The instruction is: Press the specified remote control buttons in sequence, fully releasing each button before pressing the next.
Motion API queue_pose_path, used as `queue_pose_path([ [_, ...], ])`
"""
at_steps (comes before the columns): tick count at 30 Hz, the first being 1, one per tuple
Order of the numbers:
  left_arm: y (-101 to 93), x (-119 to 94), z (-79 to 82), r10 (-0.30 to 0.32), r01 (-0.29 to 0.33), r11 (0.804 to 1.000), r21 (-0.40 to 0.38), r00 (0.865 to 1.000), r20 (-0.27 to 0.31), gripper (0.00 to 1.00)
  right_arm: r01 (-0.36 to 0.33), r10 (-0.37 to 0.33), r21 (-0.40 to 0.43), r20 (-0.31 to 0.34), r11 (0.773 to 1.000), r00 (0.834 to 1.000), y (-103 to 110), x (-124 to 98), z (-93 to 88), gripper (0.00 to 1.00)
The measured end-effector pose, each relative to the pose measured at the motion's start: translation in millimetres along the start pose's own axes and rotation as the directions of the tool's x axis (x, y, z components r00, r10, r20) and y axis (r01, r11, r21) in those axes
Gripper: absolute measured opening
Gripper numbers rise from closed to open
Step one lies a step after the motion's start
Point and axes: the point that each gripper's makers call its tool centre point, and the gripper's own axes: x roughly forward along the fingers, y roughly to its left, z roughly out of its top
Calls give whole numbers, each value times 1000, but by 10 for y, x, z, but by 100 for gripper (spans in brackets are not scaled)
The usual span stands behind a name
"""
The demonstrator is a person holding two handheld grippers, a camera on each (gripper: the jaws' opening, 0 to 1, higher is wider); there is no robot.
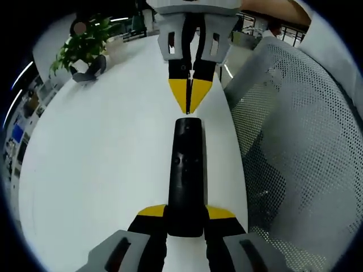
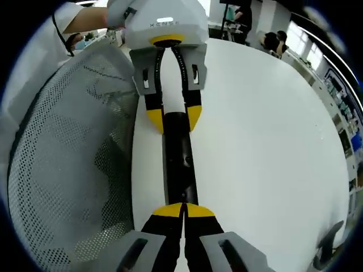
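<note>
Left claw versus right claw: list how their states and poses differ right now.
The left claw is clamped around one end of the black remote; the right claw is shut, holding nothing. The left claw's tips straddle the remote's sides; the right claw's tips meet at the remote's opposite end. Both have yellow tips over the white table.

Faint grey lettering, roughly "XENSE", stood on the left gripper [image 2: 172, 126] white housing, upper centre of the right gripper view.

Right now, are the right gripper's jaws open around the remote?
No. In the left gripper view the right gripper has its yellow-tipped jaws closed together, pointing at the far end of the remote, not around it.
</note>
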Motion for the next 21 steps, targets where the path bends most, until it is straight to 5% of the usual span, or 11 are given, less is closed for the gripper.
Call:
queue_pose_path([
  [14,5,-11,-2,-1,2,1000,-16,998,66,24,-19,18,-25,-25,1000,1000,-13,89,-8,0],
  [21,6,-13,3,-7,9,1000,-12,995,97,24,11,-21,-127,-79,992,997,-1,118,-10,0],
])
